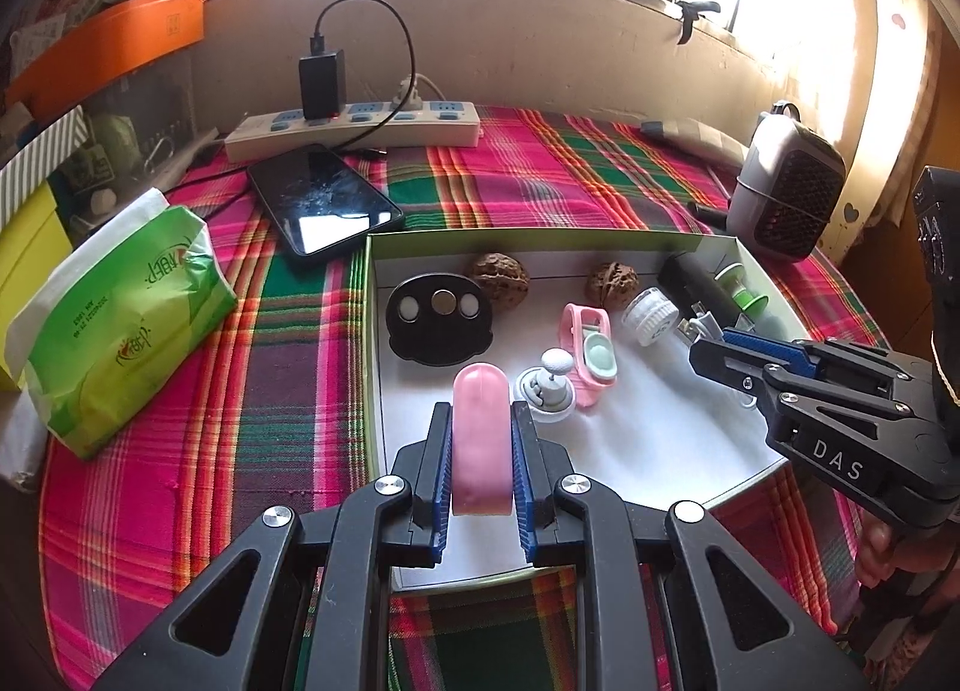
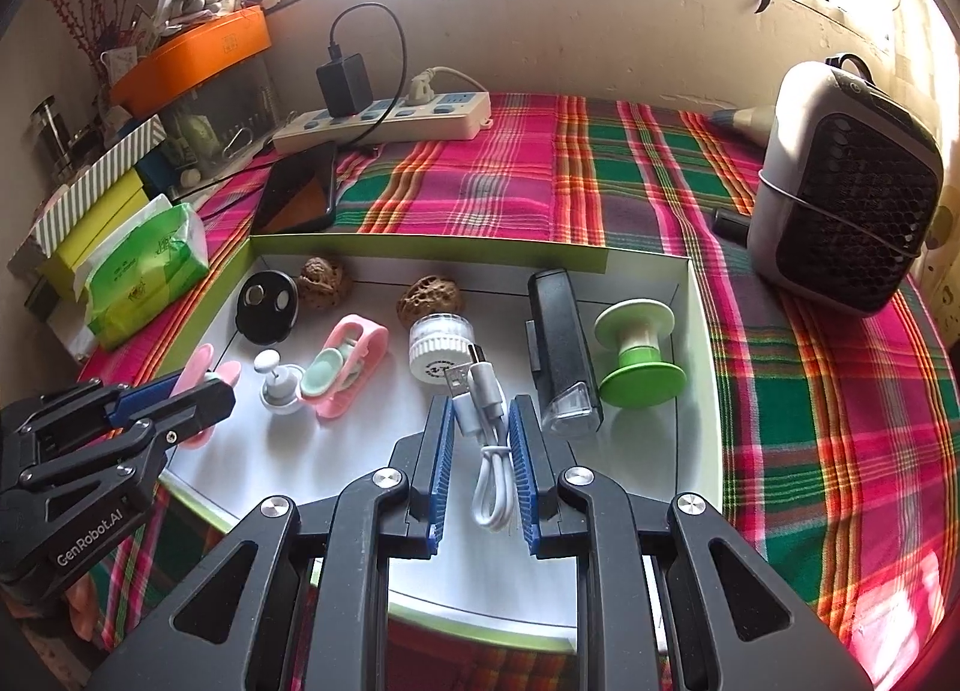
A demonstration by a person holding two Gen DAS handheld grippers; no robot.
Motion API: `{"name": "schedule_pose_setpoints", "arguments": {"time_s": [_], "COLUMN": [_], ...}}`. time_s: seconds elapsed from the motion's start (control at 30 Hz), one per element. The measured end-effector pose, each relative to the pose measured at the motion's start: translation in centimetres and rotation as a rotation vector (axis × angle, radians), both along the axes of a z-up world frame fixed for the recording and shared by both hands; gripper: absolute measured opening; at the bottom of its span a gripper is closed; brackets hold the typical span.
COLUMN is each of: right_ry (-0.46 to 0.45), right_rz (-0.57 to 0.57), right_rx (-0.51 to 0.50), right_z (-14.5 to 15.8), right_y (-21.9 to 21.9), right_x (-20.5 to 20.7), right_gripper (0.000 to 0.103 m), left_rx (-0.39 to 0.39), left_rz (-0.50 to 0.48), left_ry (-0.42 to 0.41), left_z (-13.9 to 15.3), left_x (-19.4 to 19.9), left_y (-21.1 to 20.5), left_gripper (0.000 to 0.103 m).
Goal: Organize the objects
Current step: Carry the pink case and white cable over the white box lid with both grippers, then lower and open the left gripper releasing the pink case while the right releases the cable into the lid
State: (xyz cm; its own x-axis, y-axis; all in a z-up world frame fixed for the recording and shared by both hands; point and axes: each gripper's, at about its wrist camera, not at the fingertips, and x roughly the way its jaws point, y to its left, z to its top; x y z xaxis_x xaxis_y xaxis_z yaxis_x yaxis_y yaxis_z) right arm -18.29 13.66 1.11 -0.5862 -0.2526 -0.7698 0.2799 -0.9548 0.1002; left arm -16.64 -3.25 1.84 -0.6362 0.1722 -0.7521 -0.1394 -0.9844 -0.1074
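A shallow white box with a green rim [image 1: 540, 238] [image 2: 420, 247] lies on the plaid cloth. My left gripper [image 1: 481, 421] is shut on a pink rounded case [image 1: 482, 439] over the box's near left part; it also shows in the right wrist view [image 2: 198, 373]. My right gripper [image 2: 480, 421] is shut on a short white USB cable [image 2: 489, 451] over the box's near middle. In the box lie two walnuts [image 1: 499, 276] [image 1: 612, 282], a black disc holder [image 1: 440, 319], a pink clip [image 1: 591, 352], a white knob [image 1: 549, 385], a white cap [image 2: 438, 355], a black lamp [image 2: 561, 349] and a green spool [image 2: 639, 355].
A tissue pack [image 1: 126, 325], a phone [image 1: 324, 199] and a power strip [image 1: 360, 127] with a charger lie left and behind the box. A small grey heater [image 2: 840, 193] stands at the right. Boxes and an orange tray [image 2: 192, 55] crowd the far left.
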Motion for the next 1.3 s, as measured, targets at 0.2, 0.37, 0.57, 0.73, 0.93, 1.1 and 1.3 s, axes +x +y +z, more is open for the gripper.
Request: {"name": "schedule_pose_setpoints", "arguments": {"time_s": [0.2, 0.37, 0.57, 0.73, 0.93, 1.1, 1.3], "right_ry": [-0.005, -0.011, -0.015, -0.018, -0.015, -0.014, -0.016], "right_rz": [-0.004, -0.006, -0.007, -0.006, -0.009, -0.009, -0.014], "right_rx": [0.008, 0.009, 0.009, 0.006, 0.006, 0.007, 0.007], "right_z": [-0.32, -0.54, -0.72, -0.85, -0.92, -0.95, -0.9], "right_y": [0.06, 0.11, 0.18, 0.24, 0.33, 0.36, 0.44], "right_x": [-0.2, -0.3, -0.4, -0.46, -0.46, -0.47, -0.46], "right_gripper": [0.02, 0.02, 0.02, 0.02, 0.02, 0.02, 0.02], "left_rx": [-0.004, -0.007, -0.006, -0.003, -0.007, -0.012, -0.02], "left_rz": [-0.002, -0.002, -0.004, -0.006, -0.013, -0.013, -0.012], "left_ry": [0.0, 0.0, -0.001, -0.003, -0.01, -0.013, -0.015], "left_z": [-0.07, -0.1, -0.21, -0.22, -0.41, -0.48, -0.58], "left_x": [-0.13, -0.19, -0.33, -0.37, -0.47, -0.44, -0.41], "left_y": [0.08, 0.17, 0.31, 0.31, 0.58, 0.73, 0.8], "left_gripper": [0.016, 0.016, 0.016, 0.016, 0.016, 0.016, 0.016]}}
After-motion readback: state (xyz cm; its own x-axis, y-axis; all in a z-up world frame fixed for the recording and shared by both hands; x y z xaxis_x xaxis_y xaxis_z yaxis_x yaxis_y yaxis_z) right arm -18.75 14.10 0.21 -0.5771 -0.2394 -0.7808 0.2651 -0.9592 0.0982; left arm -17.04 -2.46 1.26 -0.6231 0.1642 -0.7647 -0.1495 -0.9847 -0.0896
